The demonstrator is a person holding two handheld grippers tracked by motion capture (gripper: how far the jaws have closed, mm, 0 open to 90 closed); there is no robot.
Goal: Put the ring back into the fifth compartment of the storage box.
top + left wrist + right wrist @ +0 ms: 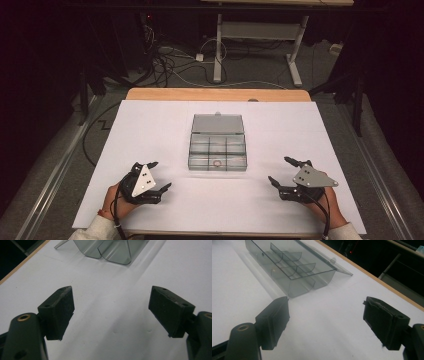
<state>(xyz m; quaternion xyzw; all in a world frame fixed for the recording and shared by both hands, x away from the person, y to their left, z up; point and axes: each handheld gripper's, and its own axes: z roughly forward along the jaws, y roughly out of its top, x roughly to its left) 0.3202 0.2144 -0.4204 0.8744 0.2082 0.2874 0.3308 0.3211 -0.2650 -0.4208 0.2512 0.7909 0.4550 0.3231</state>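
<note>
I have both grippers resting low on the white sheet (150, 130) at my near edge, one on each side of the clear compartment box (218, 152). The left gripper (159, 176) sits near-left of the box, jaws spread wide, nothing between them; in the left gripper view I see bare white surface between the two black pads (60, 310) and just a corner of the box at the top edge. The right gripper (281, 172) sits near-right of the box, jaws likewise spread wide and holding nothing; the right gripper view shows bare sheet in the gap and the box farther off to the upper left.

Box position: centre of the sheet, well apart from both grippers. Its lid (218, 123) is swung open and lies flat on the far side. Inside, dividers split it into small compartments. A small red ring (217, 163) lies in the near middle compartment, as seen from the high view; I cannot tell what it is made of. The other compartments look bare, though the tinted plastic makes this hard to confirm
</note>
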